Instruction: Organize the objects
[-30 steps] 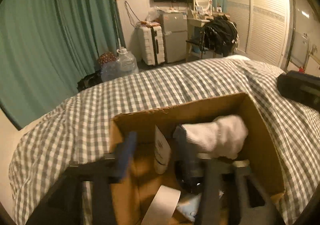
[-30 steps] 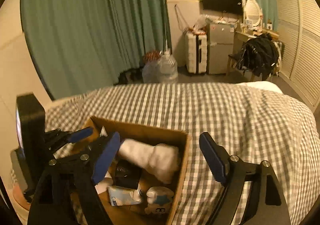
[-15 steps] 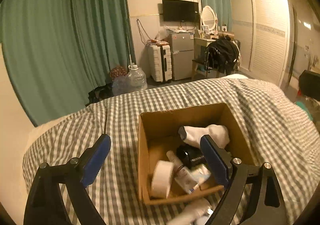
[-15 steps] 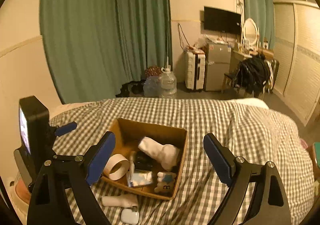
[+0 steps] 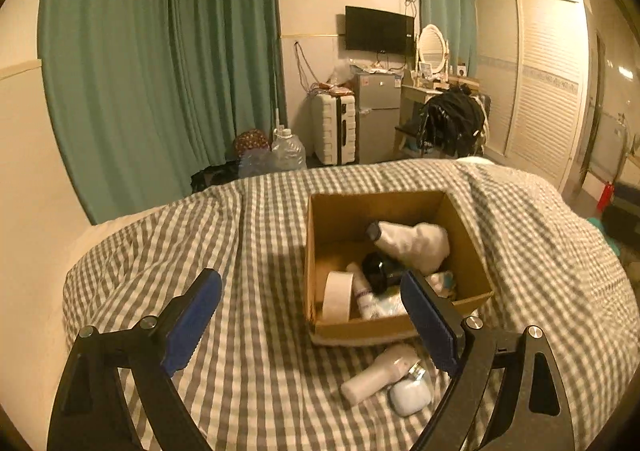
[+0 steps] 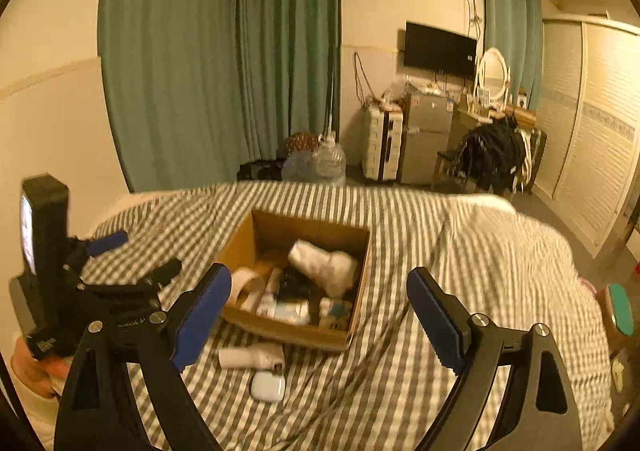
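Note:
A brown cardboard box (image 5: 472, 271) (image 6: 356, 315) sits on the checked bed cover. It holds a white sock (image 5: 416, 243) (image 6: 324, 263), a tape roll (image 5: 336, 297) (image 6: 248, 285), a black item (image 5: 380, 269) and small packets. A white bottle (image 5: 376, 373) (image 6: 252, 357) and a small white case (image 5: 410, 397) (image 6: 267, 386) lie on the cover in front of the box. My left gripper (image 5: 312, 325) is open and empty, held back above the cover; it also shows at the left of the right wrist view (image 6: 132, 255). My right gripper (image 6: 320, 321) is open and empty above the near side of the box.
The checked cover (image 5: 248, 235) spreads over the whole bed. Beyond it stand green curtains (image 5: 160, 71), water jugs (image 5: 288, 151), a white suitcase (image 5: 334, 129), a small fridge (image 5: 378, 115) and a chair with dark clothes (image 5: 452, 123). A wardrobe (image 5: 548, 91) fills the right wall.
Both grippers have pulled up and back from the box, so it looks smaller and farther. The bottle and white case in front of the box have come into view.

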{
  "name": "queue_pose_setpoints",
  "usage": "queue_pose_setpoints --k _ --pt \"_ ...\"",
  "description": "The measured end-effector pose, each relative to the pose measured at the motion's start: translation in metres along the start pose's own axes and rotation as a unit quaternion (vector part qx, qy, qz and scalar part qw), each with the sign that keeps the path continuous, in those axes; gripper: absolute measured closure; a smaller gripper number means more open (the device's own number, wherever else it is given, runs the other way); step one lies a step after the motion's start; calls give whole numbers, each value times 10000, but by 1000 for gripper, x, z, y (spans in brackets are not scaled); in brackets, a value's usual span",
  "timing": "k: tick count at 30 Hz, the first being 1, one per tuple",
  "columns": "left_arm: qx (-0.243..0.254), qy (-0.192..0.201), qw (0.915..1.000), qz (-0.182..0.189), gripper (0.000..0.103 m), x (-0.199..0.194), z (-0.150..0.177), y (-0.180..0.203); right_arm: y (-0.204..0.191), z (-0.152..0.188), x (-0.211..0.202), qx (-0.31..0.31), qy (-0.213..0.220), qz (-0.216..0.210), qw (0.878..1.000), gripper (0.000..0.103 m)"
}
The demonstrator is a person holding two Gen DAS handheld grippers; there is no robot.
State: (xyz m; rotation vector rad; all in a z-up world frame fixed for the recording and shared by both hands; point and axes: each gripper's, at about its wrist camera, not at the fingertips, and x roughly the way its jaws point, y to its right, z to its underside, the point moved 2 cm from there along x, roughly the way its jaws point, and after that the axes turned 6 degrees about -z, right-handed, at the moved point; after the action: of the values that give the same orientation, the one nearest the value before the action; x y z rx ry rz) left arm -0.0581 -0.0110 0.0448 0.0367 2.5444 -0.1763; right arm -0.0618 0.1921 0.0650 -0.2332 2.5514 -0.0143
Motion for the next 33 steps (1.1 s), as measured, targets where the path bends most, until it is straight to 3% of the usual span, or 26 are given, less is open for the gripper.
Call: queue_pose_setpoints --k 8,14,18,28,33 --pt "-65 -394 9992 -4 8 38 42 1 0 65 77 201 -905 41 9957 13" --pt "-87 -922 9956 159 8 76 73 0 -4 107 130 228 -1676 -45 9856 13" --pt "89 -1078 9941 44 8 91 87 2 -16 134 160 63 -2091 -144 9778 14" --pt "368 -1276 9911 -71 8 106 101 7 -38 174 204 -44 -2843 -560 9571 44" --pt "220 -1569 9871 224 8 112 109 6 -32 184 211 103 -2991 -628 9521 51"
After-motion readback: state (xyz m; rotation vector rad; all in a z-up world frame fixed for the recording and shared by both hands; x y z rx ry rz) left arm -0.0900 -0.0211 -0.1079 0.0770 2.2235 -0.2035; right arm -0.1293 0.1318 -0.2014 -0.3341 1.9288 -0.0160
